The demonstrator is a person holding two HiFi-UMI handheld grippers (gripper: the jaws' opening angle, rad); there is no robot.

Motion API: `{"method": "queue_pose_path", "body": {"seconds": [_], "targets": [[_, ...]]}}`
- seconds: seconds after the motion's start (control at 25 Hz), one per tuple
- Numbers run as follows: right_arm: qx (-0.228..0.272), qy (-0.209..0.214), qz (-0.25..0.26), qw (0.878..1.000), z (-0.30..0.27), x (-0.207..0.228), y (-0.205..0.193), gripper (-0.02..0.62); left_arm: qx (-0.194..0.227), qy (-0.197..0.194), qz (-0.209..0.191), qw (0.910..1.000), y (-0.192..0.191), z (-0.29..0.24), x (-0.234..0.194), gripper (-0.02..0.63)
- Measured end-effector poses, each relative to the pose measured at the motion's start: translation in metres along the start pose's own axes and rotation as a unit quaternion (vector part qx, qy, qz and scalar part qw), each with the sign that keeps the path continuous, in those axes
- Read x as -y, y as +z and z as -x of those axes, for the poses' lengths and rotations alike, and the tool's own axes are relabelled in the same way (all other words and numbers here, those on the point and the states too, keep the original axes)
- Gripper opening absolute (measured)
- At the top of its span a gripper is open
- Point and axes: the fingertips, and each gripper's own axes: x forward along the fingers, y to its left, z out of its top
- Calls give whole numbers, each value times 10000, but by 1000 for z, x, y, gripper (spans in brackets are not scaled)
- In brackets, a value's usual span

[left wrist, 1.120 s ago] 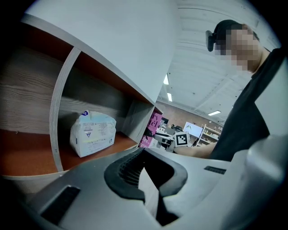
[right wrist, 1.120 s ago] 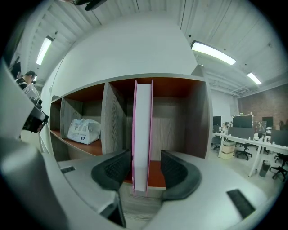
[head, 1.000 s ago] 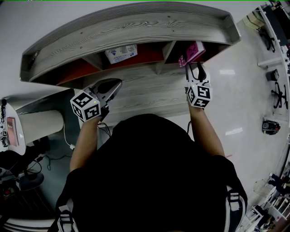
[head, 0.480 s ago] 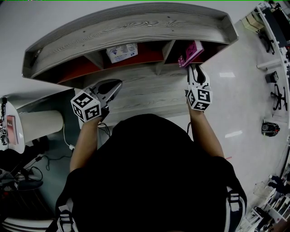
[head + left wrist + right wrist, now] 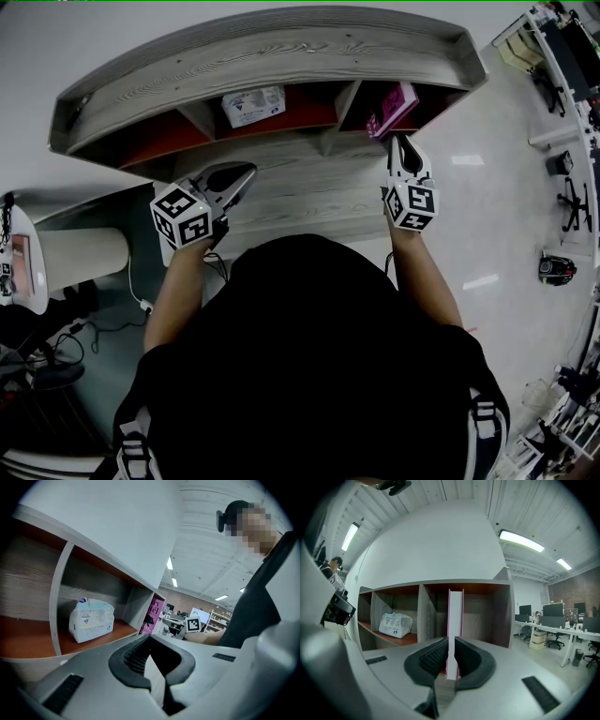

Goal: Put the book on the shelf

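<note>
Thin pink book (image 5: 455,616), white page edge facing, upright between the closing jaws of right gripper (image 5: 449,660), inside grey shelf (image 5: 502,616) directly ahead.

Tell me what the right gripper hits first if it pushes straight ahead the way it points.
The book, at once: it stands upright between the jaws of the right gripper, which are closing on it. Behind it likely comes the shelf, the back wall of its right compartment.

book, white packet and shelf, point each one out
book (image 5: 455,620), right gripper view, on its white page edge
white packet (image 5: 91,619), left gripper view, on its front face
shelf (image 5: 281,52), head view, on its top board
</note>
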Motion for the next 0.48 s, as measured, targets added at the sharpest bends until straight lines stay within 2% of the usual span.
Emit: {"method": "queue_pose_path", "body": {"seconds": [0.48], "targets": [[-23, 29, 137, 9999, 14, -1, 8, 20, 185, 48, -72, 9998, 9, 7, 9, 19]]}}
